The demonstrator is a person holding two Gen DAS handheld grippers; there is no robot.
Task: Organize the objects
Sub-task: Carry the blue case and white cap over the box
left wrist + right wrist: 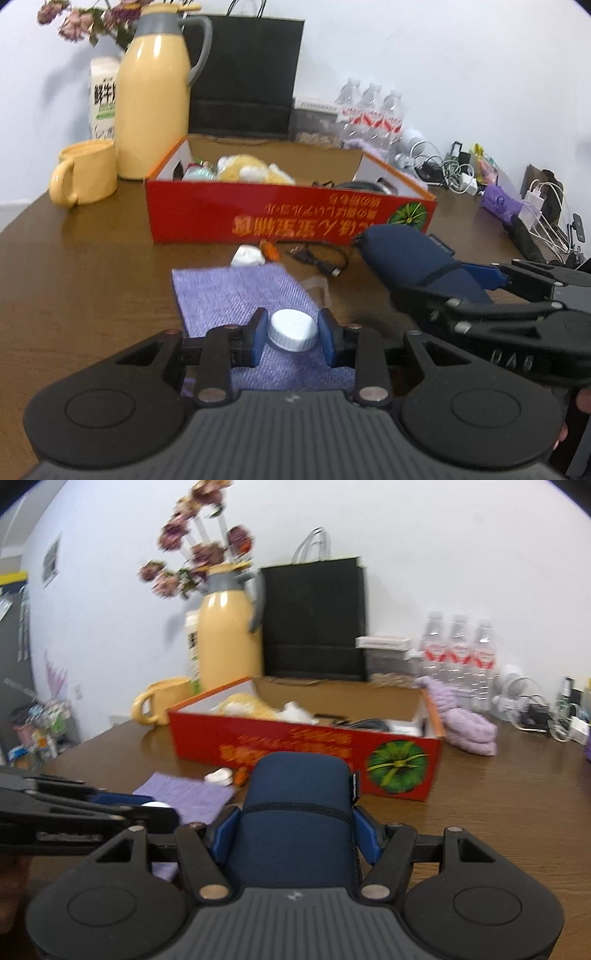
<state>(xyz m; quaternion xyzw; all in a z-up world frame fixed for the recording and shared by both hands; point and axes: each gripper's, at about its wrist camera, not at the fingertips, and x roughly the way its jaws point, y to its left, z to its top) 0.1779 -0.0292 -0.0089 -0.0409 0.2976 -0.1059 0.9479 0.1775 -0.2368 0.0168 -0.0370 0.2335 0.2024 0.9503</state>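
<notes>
My left gripper (293, 334) is shut on a white bottle cap (293, 329) and holds it over a purple cloth (236, 291) on the brown table. My right gripper (297, 832) is shut on a navy blue pouch (295, 812) and holds it in front of the red cardboard box (295, 746). The pouch (413, 258) and right gripper also show at the right of the left wrist view. The open box (258, 218) holds a yellow plush toy (247, 168) and dark cables.
A small white object (248, 256), an orange bit (271, 250) and a black cable (317, 258) lie before the box. A yellow thermos (151, 96), yellow mug (83, 173), black bag (243, 74), water bottles (369, 110), a folded purple towel (465, 723) and chargers (461, 173) stand around.
</notes>
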